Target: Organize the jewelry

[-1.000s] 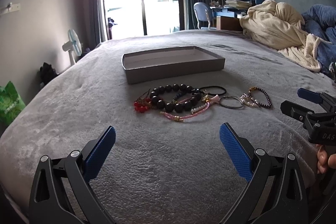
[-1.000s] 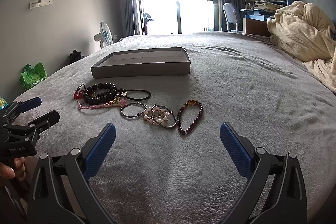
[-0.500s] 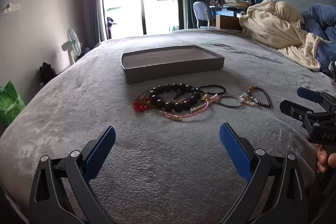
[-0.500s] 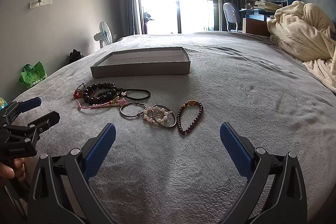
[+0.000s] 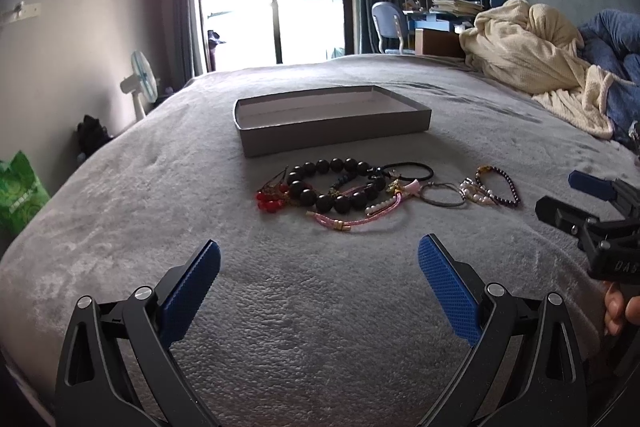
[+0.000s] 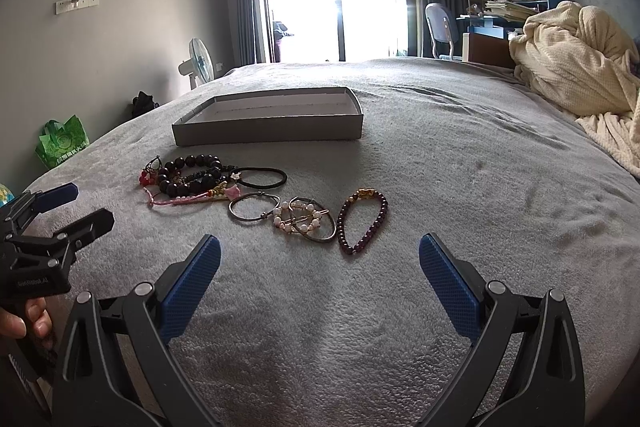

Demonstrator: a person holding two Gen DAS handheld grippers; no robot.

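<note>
Since the bracelets (image 6: 256, 195) lie tangled just in front of the empty box (image 6: 272, 135), either spread-jawed gripper, left gripper (image 5: 320, 275) or right gripper (image 6: 320, 275), may drag several together.

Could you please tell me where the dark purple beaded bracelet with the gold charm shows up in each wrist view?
Left wrist view: the purple beaded bracelet lies right of centre, at the right end of the jewelry row.
Right wrist view: it lies near the centre, nearest the open right gripper.
Shared landmark: the grey tray behind the jewelry.
</note>
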